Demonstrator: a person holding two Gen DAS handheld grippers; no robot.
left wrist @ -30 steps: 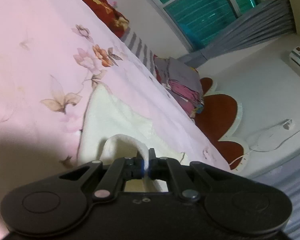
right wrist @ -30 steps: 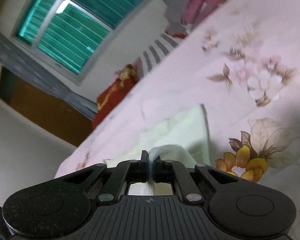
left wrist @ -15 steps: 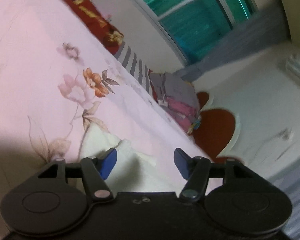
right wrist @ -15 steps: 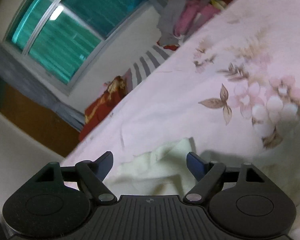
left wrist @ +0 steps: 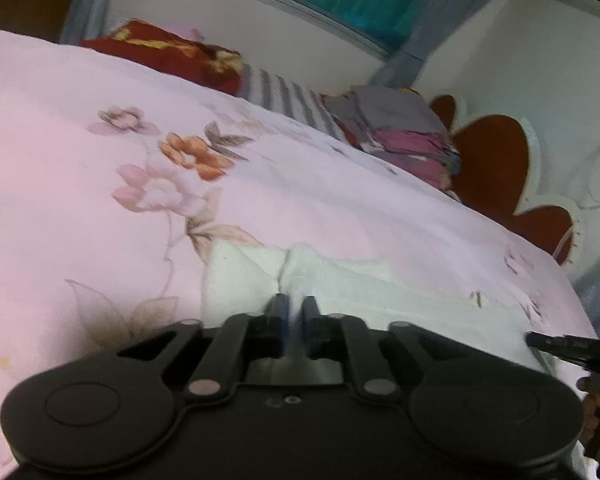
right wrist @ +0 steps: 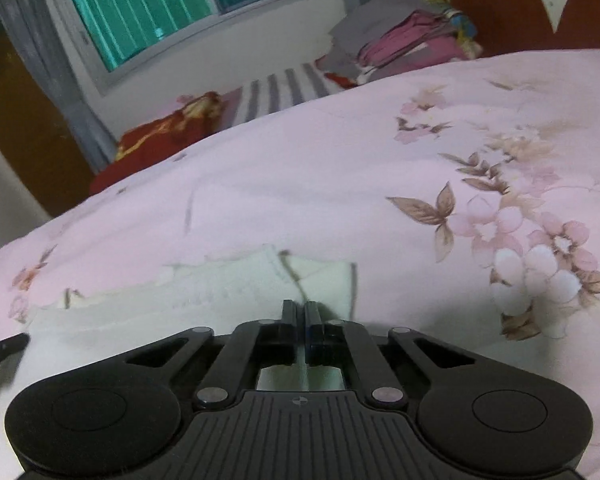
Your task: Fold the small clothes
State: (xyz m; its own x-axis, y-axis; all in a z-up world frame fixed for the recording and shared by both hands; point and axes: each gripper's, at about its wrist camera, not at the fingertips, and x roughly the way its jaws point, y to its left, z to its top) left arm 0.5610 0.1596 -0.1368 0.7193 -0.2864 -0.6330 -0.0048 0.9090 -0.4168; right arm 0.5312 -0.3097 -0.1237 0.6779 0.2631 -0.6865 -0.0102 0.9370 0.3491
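Both tools re-gripping the cloth's near edge for another fold.

The left tool [left wrist: 291, 312] is closing its jaws again after letting go half a second ago; a ridge of the cream cloth [left wrist: 340, 280] is sitting between the fingers, though a sliver of gap is showing, so a firm pinch cannot be confirmed. The right tool [right wrist: 300, 316] is now pressing its jaws together on the cloth's near right edge, having likewise opened and shifted sideways. The cloth is lying flat on the pink floral bed [left wrist: 80, 140], near both tools, one fold apparently laid. Judged from this, fresh holds are being taken for a second fold.
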